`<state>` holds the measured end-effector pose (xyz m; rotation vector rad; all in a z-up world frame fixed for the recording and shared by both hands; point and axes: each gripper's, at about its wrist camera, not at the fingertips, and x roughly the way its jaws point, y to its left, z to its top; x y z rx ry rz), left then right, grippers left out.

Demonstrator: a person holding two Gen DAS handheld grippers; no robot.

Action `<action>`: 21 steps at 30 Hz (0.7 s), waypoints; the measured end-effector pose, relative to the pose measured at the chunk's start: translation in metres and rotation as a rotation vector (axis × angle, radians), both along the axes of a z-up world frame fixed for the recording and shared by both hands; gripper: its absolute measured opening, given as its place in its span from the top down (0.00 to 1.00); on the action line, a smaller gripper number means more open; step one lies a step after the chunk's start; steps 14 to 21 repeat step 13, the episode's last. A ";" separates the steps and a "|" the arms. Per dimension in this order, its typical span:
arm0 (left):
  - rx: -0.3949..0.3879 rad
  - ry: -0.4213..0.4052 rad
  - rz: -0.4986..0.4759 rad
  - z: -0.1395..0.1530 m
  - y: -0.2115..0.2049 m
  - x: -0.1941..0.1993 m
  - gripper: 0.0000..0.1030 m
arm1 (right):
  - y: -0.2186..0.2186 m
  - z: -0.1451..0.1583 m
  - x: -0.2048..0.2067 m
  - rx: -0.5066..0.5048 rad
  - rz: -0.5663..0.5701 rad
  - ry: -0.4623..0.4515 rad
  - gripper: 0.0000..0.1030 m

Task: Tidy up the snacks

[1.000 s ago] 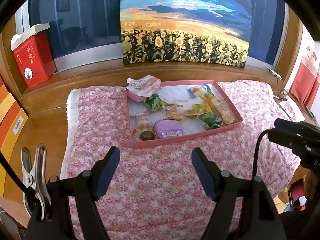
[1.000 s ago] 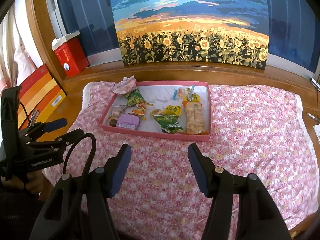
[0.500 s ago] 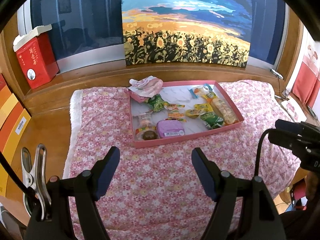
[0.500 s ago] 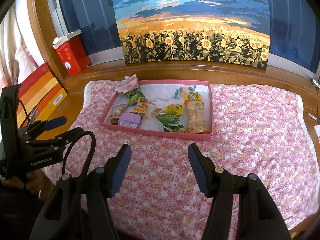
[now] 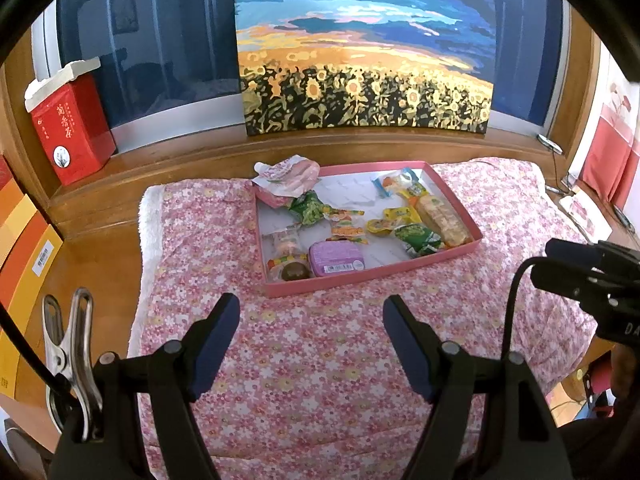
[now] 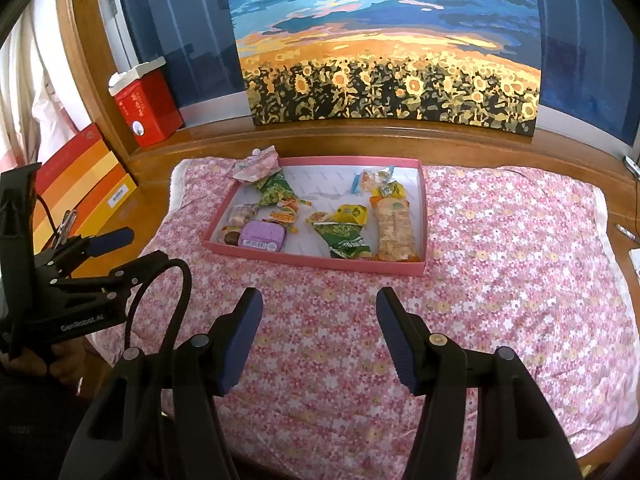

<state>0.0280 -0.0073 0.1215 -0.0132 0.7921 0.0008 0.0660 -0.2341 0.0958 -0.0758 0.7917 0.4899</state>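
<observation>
A pink tray (image 5: pixel 372 274) (image 6: pixel 320 262) lies on a pink flowered cloth (image 5: pixel 320 360) (image 6: pixel 500 280). It holds several snacks: a purple tin (image 5: pixel 336 258) (image 6: pixel 262 234), green packets (image 5: pixel 418 238) (image 6: pixel 344 240), a long cracker pack (image 5: pixel 440 216) (image 6: pixel 394 230), yellow packets (image 5: pixel 394 218) (image 6: pixel 352 214). A pink-white pouch (image 5: pixel 288 174) (image 6: pixel 256 164) rests on the tray's far left corner. My left gripper (image 5: pixel 312 336) and right gripper (image 6: pixel 318 326) are both open and empty, above the cloth, short of the tray.
A sunflower painting (image 5: pixel 364 92) (image 6: pixel 392 88) leans on the wooden ledge behind. A red box (image 5: pixel 70 128) (image 6: pixel 146 110) stands at the back left. Orange-striped boxes (image 6: pixel 80 184) lie at the left. A metal clip (image 5: pixel 72 356) hangs on the left tool.
Both grippers have drawn back a little from the tray and shifted slightly. They stay open. Nothing in the tray has moved.
</observation>
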 end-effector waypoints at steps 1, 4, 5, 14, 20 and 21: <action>-0.001 0.000 -0.002 0.000 0.000 0.000 0.24 | -0.001 -0.001 0.000 0.000 -0.002 0.001 0.41; 0.001 -0.003 -0.013 0.000 -0.003 -0.002 0.24 | -0.003 -0.001 -0.001 0.002 -0.008 0.003 0.41; 0.003 -0.003 -0.015 0.000 -0.004 -0.002 0.23 | -0.003 -0.002 -0.001 0.003 -0.010 0.005 0.41; 0.002 0.016 -0.021 -0.004 -0.005 0.001 0.23 | -0.007 -0.006 -0.001 0.004 -0.018 0.025 0.41; 0.002 0.016 -0.021 -0.004 -0.005 0.001 0.23 | -0.007 -0.006 -0.001 0.004 -0.018 0.025 0.41; 0.002 0.016 -0.021 -0.004 -0.005 0.001 0.23 | -0.007 -0.006 -0.001 0.004 -0.018 0.025 0.41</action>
